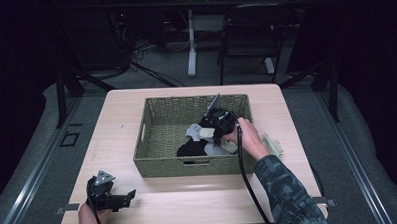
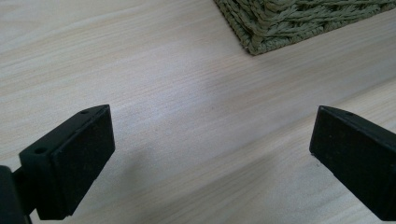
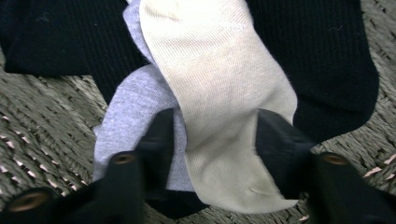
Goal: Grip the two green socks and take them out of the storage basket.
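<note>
A woven green basket (image 1: 142, 144) stands mid-table with several socks in it. My right gripper (image 1: 206, 135) reaches down into it from the right. In the right gripper view its jaws (image 3: 217, 149) stand on either side of a cream sock (image 3: 219, 84), which lies flat across a grey sock (image 3: 135, 102) and a black sock (image 3: 65, 32) on the basket floor (image 3: 42, 107). The cream sock fills the gap and looks unwrinkled. My left gripper (image 1: 129, 197) rests at the table's front left, open with nothing between its jaws (image 2: 210, 154).
Another pale sock (image 1: 272, 144) lies on the table (image 1: 121, 109) just right of the basket. A basket corner (image 2: 289, 23) is ahead of the left gripper. A folding chair (image 1: 249, 35) and a table leg (image 1: 191, 42) stand beyond the far edge.
</note>
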A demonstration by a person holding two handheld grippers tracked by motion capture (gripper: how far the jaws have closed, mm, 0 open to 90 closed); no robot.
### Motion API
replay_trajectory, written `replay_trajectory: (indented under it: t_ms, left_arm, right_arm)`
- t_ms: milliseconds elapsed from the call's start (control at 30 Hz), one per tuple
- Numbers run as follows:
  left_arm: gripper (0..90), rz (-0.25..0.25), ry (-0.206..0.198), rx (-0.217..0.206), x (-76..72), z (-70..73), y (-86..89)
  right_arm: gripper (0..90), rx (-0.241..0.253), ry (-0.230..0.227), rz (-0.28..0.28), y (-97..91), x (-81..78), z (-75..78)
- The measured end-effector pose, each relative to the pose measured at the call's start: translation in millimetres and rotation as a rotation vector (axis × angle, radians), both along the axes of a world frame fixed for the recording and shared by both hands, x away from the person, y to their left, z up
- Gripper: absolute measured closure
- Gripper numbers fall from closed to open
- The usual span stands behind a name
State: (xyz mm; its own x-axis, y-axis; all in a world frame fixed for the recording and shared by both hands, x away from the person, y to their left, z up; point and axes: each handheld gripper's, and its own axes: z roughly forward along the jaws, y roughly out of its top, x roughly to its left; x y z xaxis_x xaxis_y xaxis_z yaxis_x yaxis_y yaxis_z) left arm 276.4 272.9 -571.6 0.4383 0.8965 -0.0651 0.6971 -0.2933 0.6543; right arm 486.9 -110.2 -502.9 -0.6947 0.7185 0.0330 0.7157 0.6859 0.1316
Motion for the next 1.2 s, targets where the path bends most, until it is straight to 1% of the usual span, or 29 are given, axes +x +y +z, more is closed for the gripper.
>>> replay_trajectory:
  t_ms: [33, 100, 133, 167, 200, 233, 267, 300, 333, 400, 433, 467, 500, 567, 600, 667, 700, 800, 833, 867, 900, 967, 1000, 1067, 1100, 1133, 1200]
  left_arm:
    - [0.0, 0.001, 0.003, -0.004, 0.0, -0.1, 0.0]
    - [0.0, -0.001, 0.003, -0.002, 0.2, -0.2, 0.2]
    - [0.0, -0.002, 0.003, -0.002, 0.2, -0.1, 0.2]
    - [0.0, -0.002, 0.003, -0.002, 0.2, -0.1, 0.2]
    - [0.0, -0.001, 0.003, -0.002, 0.2, -0.1, 0.1]
    - [0.0, 0.001, 0.003, -0.004, 0.1, -0.1, 0.1]
    - [0.0, -0.002, 0.002, -0.001, 0.1, 0.0, 0.1]
    - [0.0, -0.001, 0.003, -0.003, 0.0, 0.1, -0.1]
    - [0.0, -0.002, 0.002, -0.001, 0.1, 0.0, 0.1]
    - [0.0, -0.001, 0.004, -0.001, 0.1, 0.0, 0.1]
    - [0.0, -0.001, 0.003, -0.003, 0.2, -0.2, -0.1]
    - [0.0, 0.001, 0.000, 0.004, 0.1, -0.2, -0.3]
    - [0.0, -0.003, 0.004, 0.003, 0.2, 0.1, -0.3]
    - [0.0, -0.004, 0.005, 0.004, 0.2, 0.1, -0.4]
    - [0.0, -0.003, 0.005, 0.004, 0.2, 0.0, -0.3]
    - [0.0, -0.003, 0.005, 0.005, 0.2, 0.1, -0.3]
    - [0.0, -0.006, 0.005, 0.003, 0.3, 0.1, -0.3]
    - [0.0, -0.005, 0.006, 0.004, 0.3, 0.0, -0.4]
    - [0.0, -0.004, 0.006, 0.004, 0.3, 0.0, -0.3]
    - [0.0, 0.000, 0.005, 0.005, 0.2, 0.0, -0.3]
    - [0.0, -0.001, 0.007, 0.005, 0.2, 0.1, -0.3]
    - [0.0, -0.004, 0.007, 0.005, 0.4, -0.1, -0.9]
    - [0.0, -0.005, 0.007, 0.005, 0.3, 0.0, -1.1]
    - [0.0, -0.006, 0.006, 0.004, 0.3, 0.1, -1.0]
    - [0.0, -0.004, 0.007, 0.004, 0.5, -0.2, -0.9]
    - [0.0, -0.005, 0.009, 0.006, 0.6, -0.2, -0.5]
    - [0.0, -0.004, 0.009, 0.007, 0.7, -0.2, -0.4]
  right_arm:
    - [57.2, 0.003, -0.006, -0.016, 0.7, -0.6, -1.8]
    - [69.3, -0.001, 0.005, -0.011, -0.4, 0.6, -2.6]
    - [75.7, -0.017, 0.007, -0.005, -0.9, 1.2, -2.3]
    - [80.2, -0.001, -0.002, -0.018, -1.5, 0.4, -3.2]
    - [84.2, -0.009, 0.001, -0.012, -2.7, 1.1, -1.6]
    - [87.0, 0.001, -0.010, -0.023, -3.6, 0.5, -1.4]
    - [87.7, -0.017, -0.008, -0.011, -4.7, 1.3, 1.0]
    - [88.1, -0.011, -0.016, -0.017, -5.5, 0.4, 2.2]
    - [88.3, -0.015, -0.019, -0.017, -6.2, -0.3, 4.9]
    - [88.4, -0.020, -0.030, -0.006, -8.9, -1.7, 10.7]
    - [88.4, -0.014, -0.044, -0.010, -10.1, -2.4, 11.9]
    - [88.4, -0.012, -0.042, -0.011, -11.9, -3.1, 16.6]
    - [88.3, -0.003, -0.053, -0.022, -12.7, -4.2, 18.0]
    - [88.3, 0.004, -0.056, -0.018, -16.3, -5.0, 26.3]
    - [88.3, 0.018, -0.059, -0.020, -17.5, -5.6, 29.0]
    - [88.3, 0.025, -0.059, -0.009, -20.5, -6.5, 39.0]
    - [88.3, 0.026, -0.053, -0.017, -20.9, -7.3, 42.3]
    - [88.3, 0.055, -0.065, -0.014, -24.6, -9.4, 56.3]
    - [88.3, 0.056, -0.073, -0.013, -25.5, -10.3, 60.9]
    - [88.3, 0.055, -0.073, -0.010, -26.3, -10.8, 64.0]
    - [88.3, 0.066, -0.072, -0.010, -27.4, -11.5, 67.7]
    - [88.3, 0.073, -0.080, -0.009, -29.5, -12.6, 76.3]
    - [88.3, 0.083, -0.074, -0.007, -30.5, -12.9, 79.9]
    - [88.3, 0.087, -0.073, -0.006, -31.7, -13.8, 86.3]
    - [88.3, 0.078, -0.072, 0.003, -32.6, -13.5, 88.9]
    - [88.3, 0.088, -0.077, -0.002, -33.4, -14.0, 92.2]
    - [88.3, 0.088, -0.081, -0.006, -34.1, -14.2, 97.3]
